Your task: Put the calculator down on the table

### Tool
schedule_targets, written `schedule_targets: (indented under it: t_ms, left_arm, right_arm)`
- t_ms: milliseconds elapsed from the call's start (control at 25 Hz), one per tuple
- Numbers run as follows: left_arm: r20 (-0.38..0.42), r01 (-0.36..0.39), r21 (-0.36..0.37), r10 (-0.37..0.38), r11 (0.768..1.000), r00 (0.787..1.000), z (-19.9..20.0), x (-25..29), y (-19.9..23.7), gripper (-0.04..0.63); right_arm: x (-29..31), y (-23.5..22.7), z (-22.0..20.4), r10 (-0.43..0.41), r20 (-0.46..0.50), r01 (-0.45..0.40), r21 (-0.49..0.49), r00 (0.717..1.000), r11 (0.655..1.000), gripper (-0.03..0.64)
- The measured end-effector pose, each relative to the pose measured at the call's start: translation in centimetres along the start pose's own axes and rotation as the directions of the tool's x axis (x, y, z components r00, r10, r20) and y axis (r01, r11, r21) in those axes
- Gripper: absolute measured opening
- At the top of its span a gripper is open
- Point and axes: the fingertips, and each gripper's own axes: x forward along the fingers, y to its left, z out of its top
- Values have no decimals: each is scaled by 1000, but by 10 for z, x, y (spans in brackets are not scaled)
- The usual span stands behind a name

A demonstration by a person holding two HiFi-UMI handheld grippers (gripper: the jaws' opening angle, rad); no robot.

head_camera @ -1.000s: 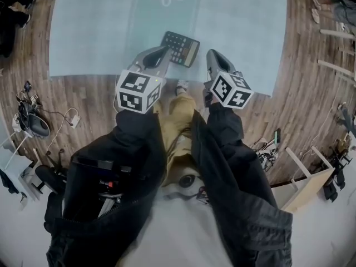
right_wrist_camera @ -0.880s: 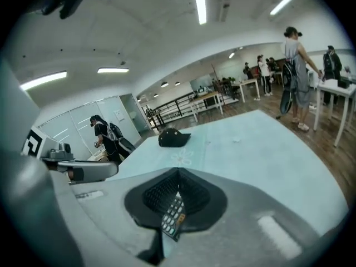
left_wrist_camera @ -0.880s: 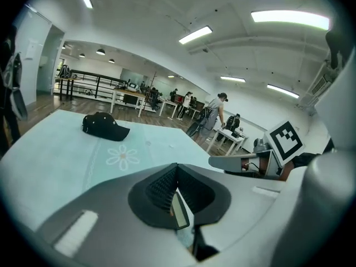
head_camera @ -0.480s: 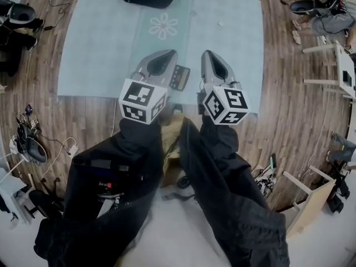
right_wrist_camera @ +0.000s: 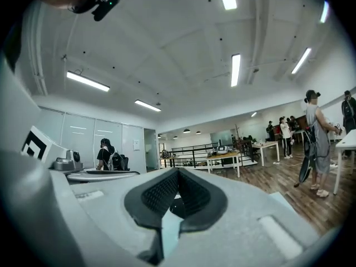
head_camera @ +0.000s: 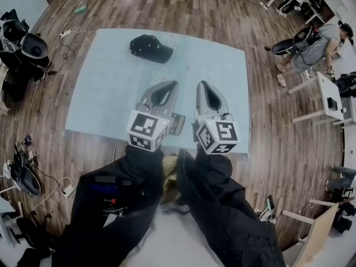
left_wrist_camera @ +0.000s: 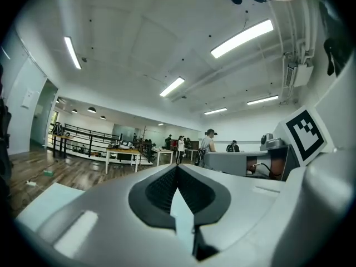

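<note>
We are holding the left gripper with its jaws pressing together at the tips, and nothing is sitting between them. The right gripper is showing the same: its jaws are meeting, and it is carrying nothing. In the head view both are hanging side by side above the near part of the table, pointing away from us, with our dark sleeves reaching in behind them.

The calculator is lying flat on the table, close to its near edge. It is showing in the gap between the two grippers, with the left one covering part of it, and neither gripper is touching it. Farther along the table a black cap is lying well apart from the calculator. A wooden floor is running all round the table, and a person is sitting off at the far right.
</note>
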Motion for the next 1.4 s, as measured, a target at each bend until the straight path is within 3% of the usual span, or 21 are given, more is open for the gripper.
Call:
schedule_targets:
  t_ms: [200, 440, 680, 1000, 1400]
  left_arm:
    - [37, -11, 15, 10, 1000, 999, 19, 9, 2, -3]
    - [108, -73, 27, 70, 997, 992, 39, -2, 11, -3]
    - [53, -36, 10, 36, 999, 998, 27, 2, 9, -3]
    - [42, 3, 27, -4, 1000, 999, 29, 6, -3, -3]
    - [35, -13, 40, 11, 999, 999, 28, 5, 1, -3]
  right_arm:
    - [8, 0, 25, 17, 55, -16, -28, 998, 999, 0]
    - [8, 11, 38, 55, 69, -50, -81, 996, 995, 0]
    - [5, 13, 42, 37, 68, -29, -105, 997, 994, 0]
    - [-2, 11, 46, 19, 74, -10, -115, 997, 993, 0]
    - [3, 12, 47, 2, 84, 9, -135, 996, 991, -5]
